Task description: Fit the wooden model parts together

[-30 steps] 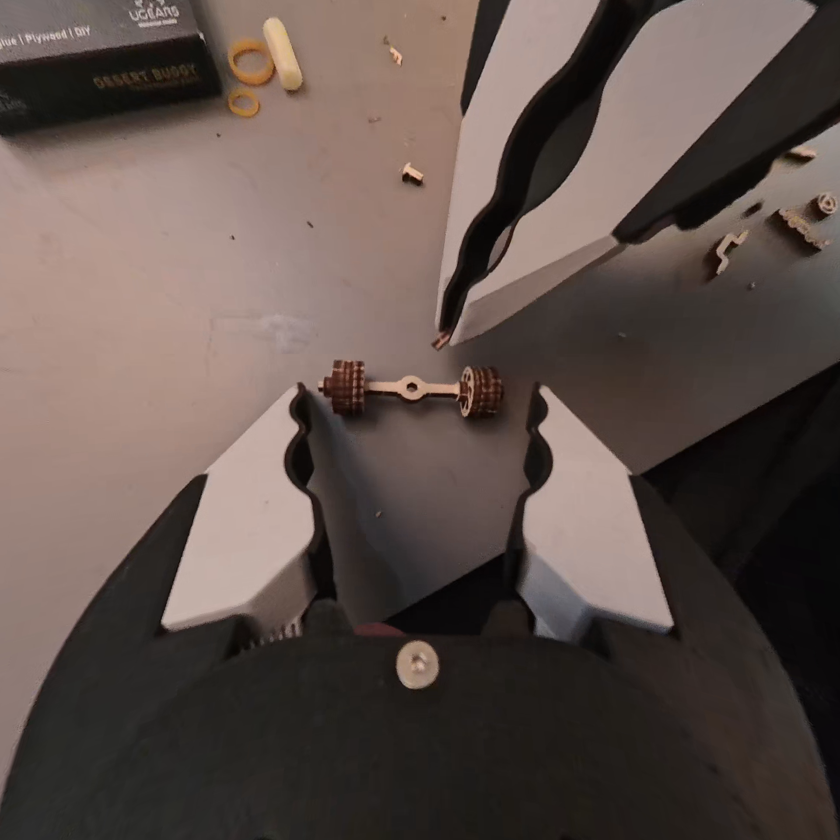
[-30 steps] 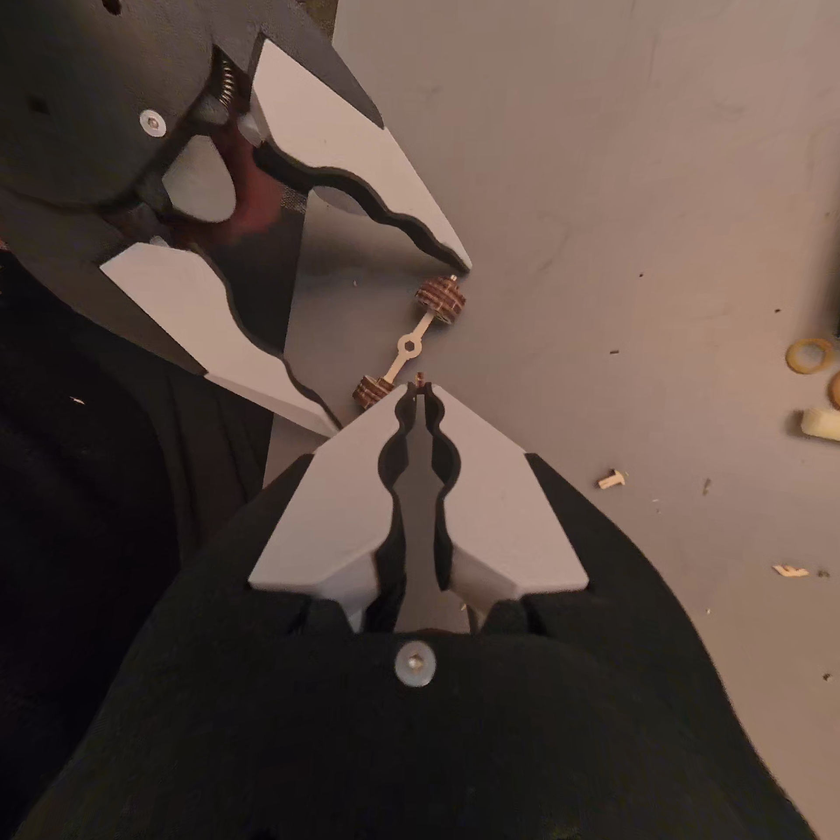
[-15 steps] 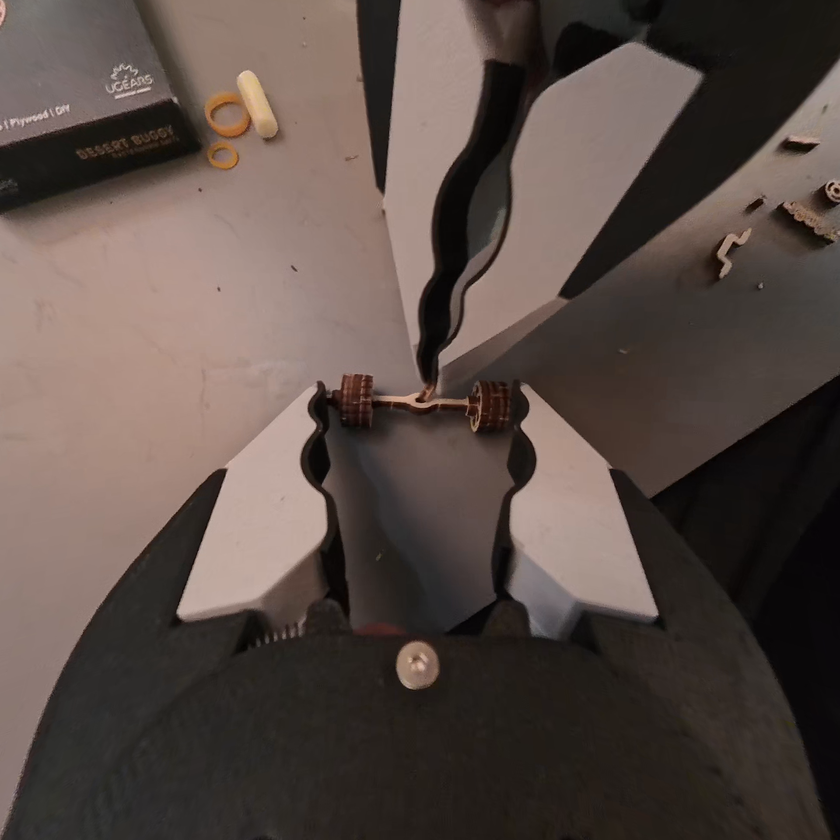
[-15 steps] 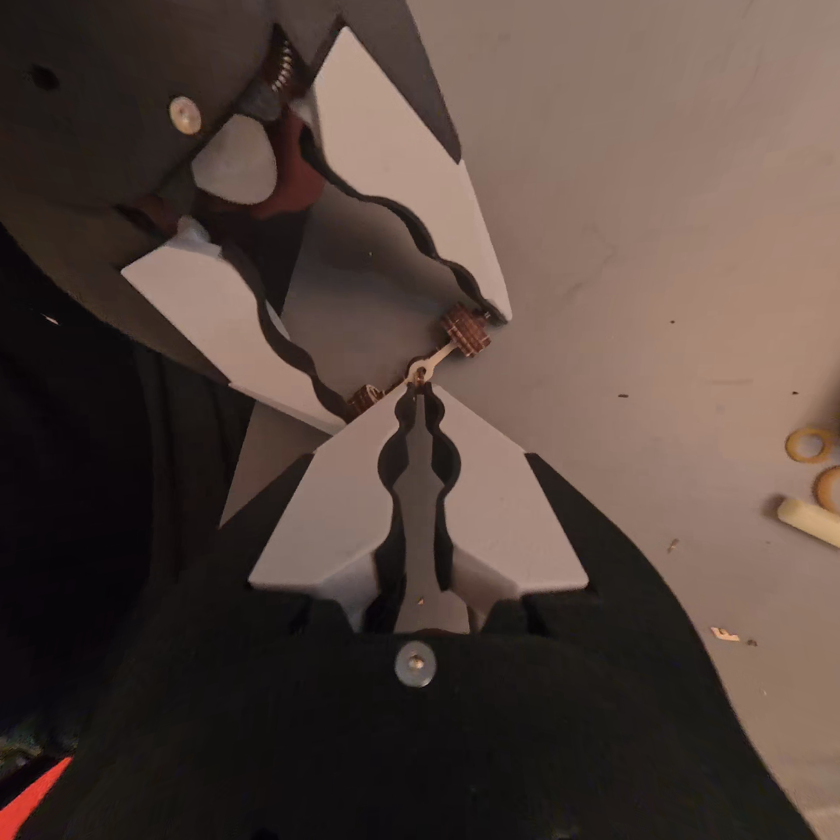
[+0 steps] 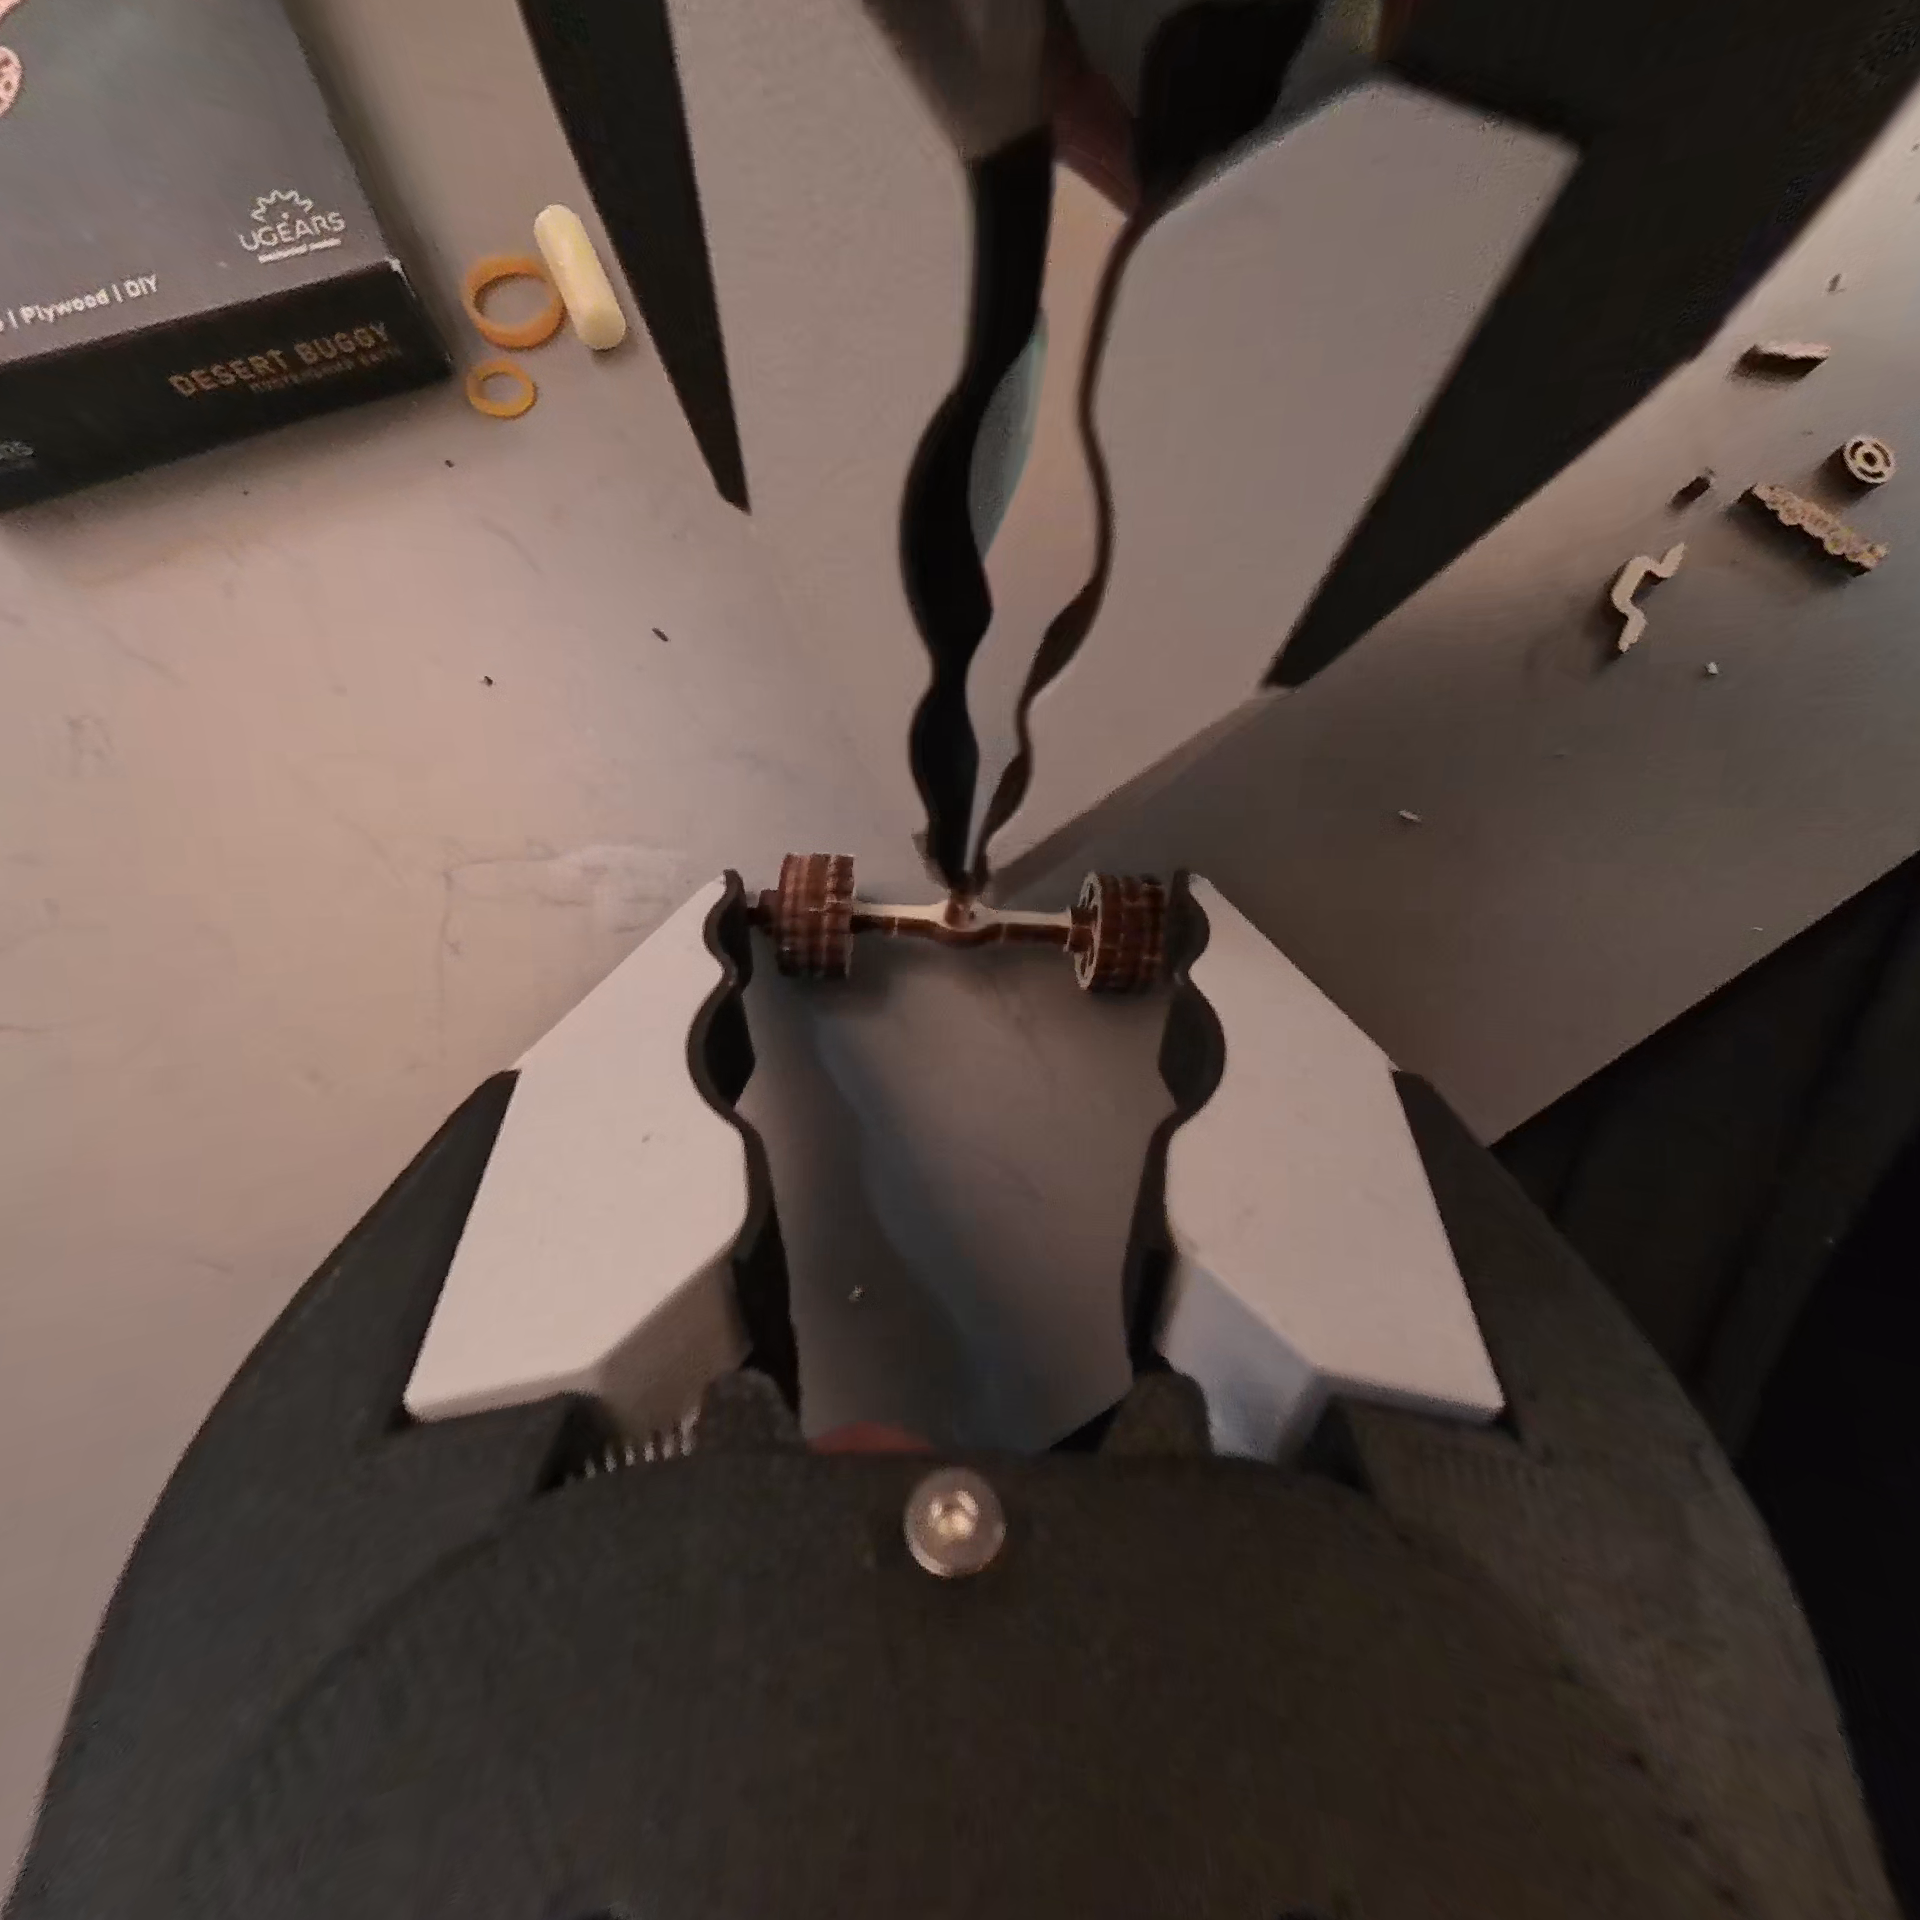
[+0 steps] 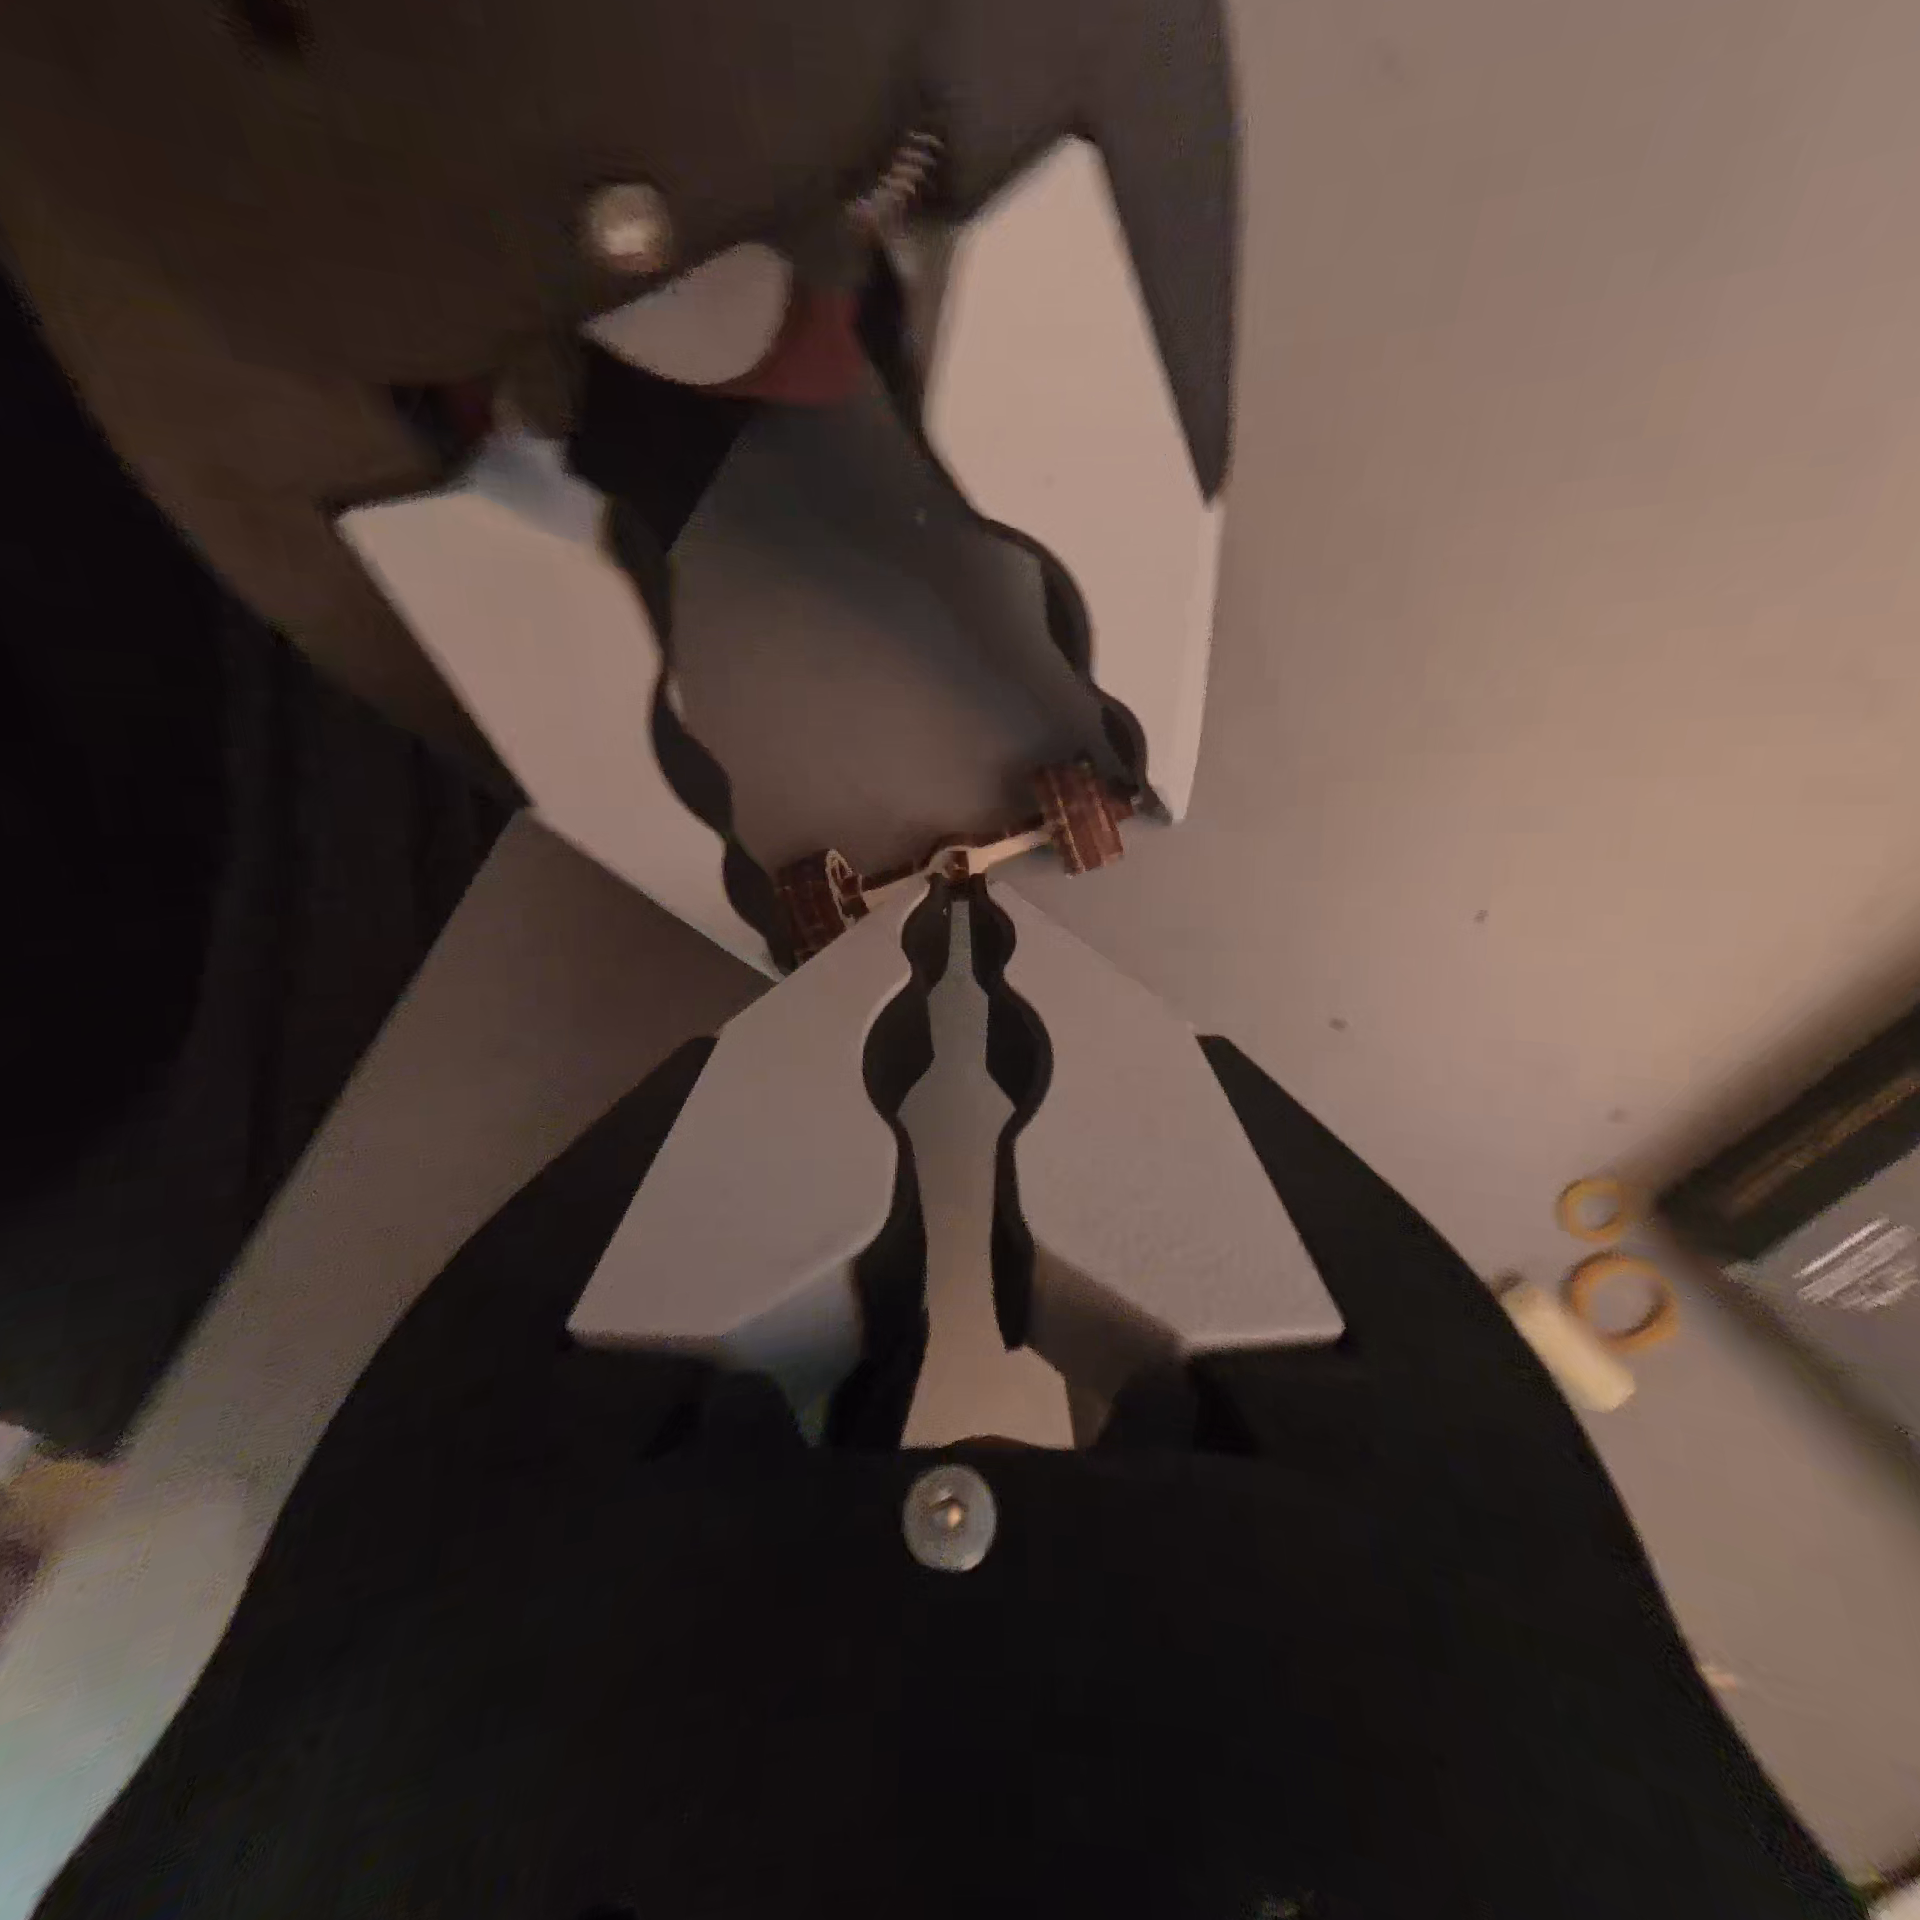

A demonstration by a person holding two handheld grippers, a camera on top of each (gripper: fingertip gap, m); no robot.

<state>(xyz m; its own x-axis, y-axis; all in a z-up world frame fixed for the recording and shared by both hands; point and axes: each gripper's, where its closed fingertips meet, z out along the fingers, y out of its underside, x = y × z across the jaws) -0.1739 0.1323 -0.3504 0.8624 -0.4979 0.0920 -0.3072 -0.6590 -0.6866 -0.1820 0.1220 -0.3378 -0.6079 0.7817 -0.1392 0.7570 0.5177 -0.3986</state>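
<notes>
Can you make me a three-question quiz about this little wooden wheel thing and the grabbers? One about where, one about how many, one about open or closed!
1. Where is the axle?
A. between the left gripper's fingertips
B. on top of the box
C. beside the rubber bands

2. How many wheels are on the axle?
A. one
B. two
C. four

3. How is the right gripper?
A. wide open
B. out of sight
C. pinched shut on a peg at the axle's middle

Answers:
1 A, a wheel sits by each fingertip of the left gripper.
2 B, there is one wheel at one end and one wheel at the other.
3 C, its tips meet on the small peg over the axle's centre hole.
</notes>
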